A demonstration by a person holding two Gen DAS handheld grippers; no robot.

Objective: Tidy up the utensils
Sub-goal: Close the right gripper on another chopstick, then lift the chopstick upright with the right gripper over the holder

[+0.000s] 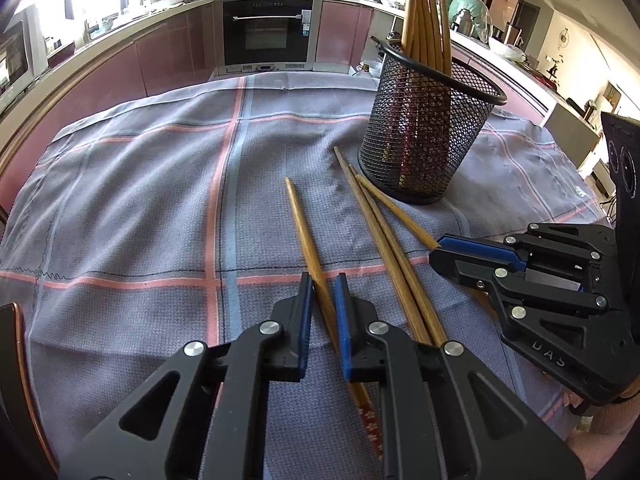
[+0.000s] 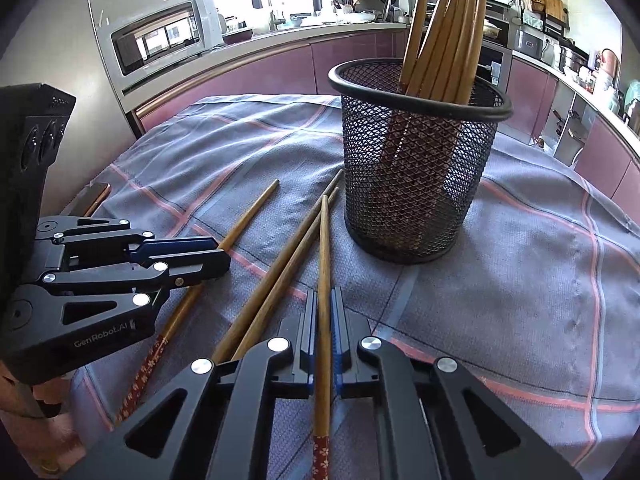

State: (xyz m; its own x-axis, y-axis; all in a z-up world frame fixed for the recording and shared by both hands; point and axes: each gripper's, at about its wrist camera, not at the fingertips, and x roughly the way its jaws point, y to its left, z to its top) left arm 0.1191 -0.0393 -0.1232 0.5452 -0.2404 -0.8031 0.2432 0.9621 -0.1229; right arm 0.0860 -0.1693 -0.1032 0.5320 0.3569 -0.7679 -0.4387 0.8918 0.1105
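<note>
A black mesh holder [image 1: 424, 128] [image 2: 412, 160] stands on the checked cloth and holds several wooden chopsticks [image 2: 444, 40]. My left gripper [image 1: 322, 284] straddles a loose chopstick [image 1: 302, 224] lying on the cloth; its jaws stand slightly apart on either side of it. My right gripper [image 2: 324, 300] is shut on another chopstick [image 2: 323, 248] that points toward the holder. Two more chopsticks [image 1: 384, 240] [image 2: 280, 264] lie side by side between the two grippers. The right gripper also shows in the left wrist view [image 1: 440, 250], the left one in the right wrist view [image 2: 222, 254].
The grey-blue cloth [image 1: 140, 200] with pink stripes covers the table. Pink kitchen cabinets and an oven [image 1: 266, 32] stand beyond the far edge. A microwave [image 2: 160, 40] sits on the counter. A phone-like object [image 2: 94, 196] lies at the left table edge.
</note>
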